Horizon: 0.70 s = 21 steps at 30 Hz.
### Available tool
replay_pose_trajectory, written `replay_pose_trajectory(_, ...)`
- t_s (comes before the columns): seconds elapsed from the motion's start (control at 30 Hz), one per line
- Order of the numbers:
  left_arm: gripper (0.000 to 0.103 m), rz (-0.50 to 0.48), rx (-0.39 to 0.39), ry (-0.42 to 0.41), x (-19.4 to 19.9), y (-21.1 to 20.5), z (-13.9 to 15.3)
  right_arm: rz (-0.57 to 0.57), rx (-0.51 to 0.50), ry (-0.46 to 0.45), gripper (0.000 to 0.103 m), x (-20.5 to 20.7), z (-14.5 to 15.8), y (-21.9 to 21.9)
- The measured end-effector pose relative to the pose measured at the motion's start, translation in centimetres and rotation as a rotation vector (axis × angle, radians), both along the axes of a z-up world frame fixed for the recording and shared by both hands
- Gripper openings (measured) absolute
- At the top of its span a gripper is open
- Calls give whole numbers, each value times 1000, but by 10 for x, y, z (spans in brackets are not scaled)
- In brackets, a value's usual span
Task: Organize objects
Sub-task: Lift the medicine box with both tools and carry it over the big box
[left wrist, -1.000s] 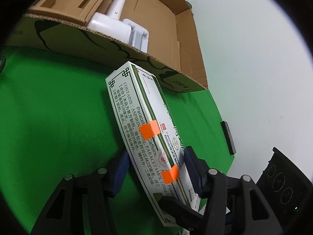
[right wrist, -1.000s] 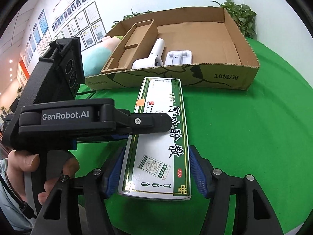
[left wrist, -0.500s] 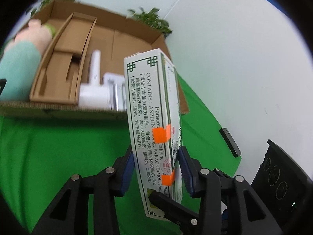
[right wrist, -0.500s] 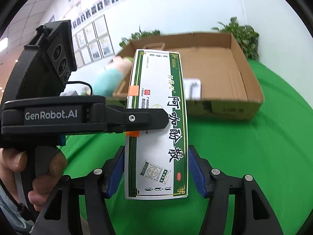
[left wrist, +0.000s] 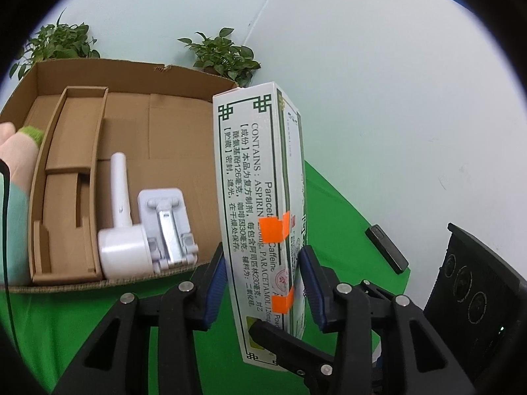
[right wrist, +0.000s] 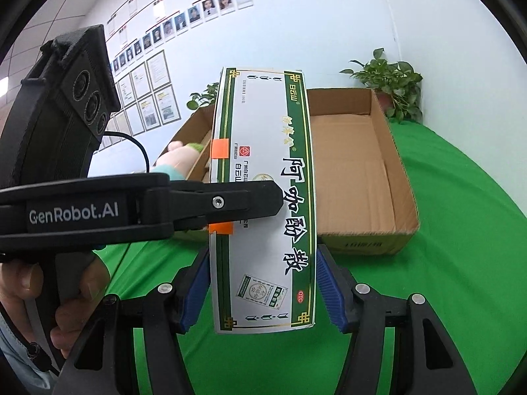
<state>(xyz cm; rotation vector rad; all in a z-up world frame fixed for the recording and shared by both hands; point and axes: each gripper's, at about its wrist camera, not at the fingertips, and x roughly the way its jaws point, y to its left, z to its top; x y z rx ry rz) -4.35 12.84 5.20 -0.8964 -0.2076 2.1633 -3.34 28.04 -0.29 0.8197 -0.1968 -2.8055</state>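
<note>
A long white and green medicine box with orange tape is held in the air, tilted up over the green table. My left gripper is shut on its thin sides. My right gripper is shut on the wide face edges of the medicine box near its lower end. The left gripper's finger crosses the box's face in the right wrist view. Behind stands an open cardboard box, also in the right wrist view, holding a white handheld device and a white stand.
A cardboard insert fills the box's left side. A plush toy lies left of the box. A black remote lies on the green table by the wall. Potted plants stand behind the box.
Both grippers have lifted the medicine box off the table and raised it higher, tilting it upright toward the cardboard box.
</note>
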Motion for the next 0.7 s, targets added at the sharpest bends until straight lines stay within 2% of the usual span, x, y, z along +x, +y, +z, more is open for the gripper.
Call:
replay_pose_trajectory(0.2, 41, 31, -17, -40, -51, 17, 9, 51, -54, -81, 58, -55, 17, 29)
replay_pose_trajectory(0.33, 41, 35, -2, -104, -83, 25, 5, 42, -35, -108, 58, -86, 21, 38)
replay_pose_trajectory(0.5, 41, 45, -41, -159, -110, 38, -11, 26, -81, -170, 58, -105, 8, 47)
replay_pose_trajectory(0.7, 41, 28, -54, -225, -134, 47, -33, 14, -89, -243, 58, -137, -9, 62)
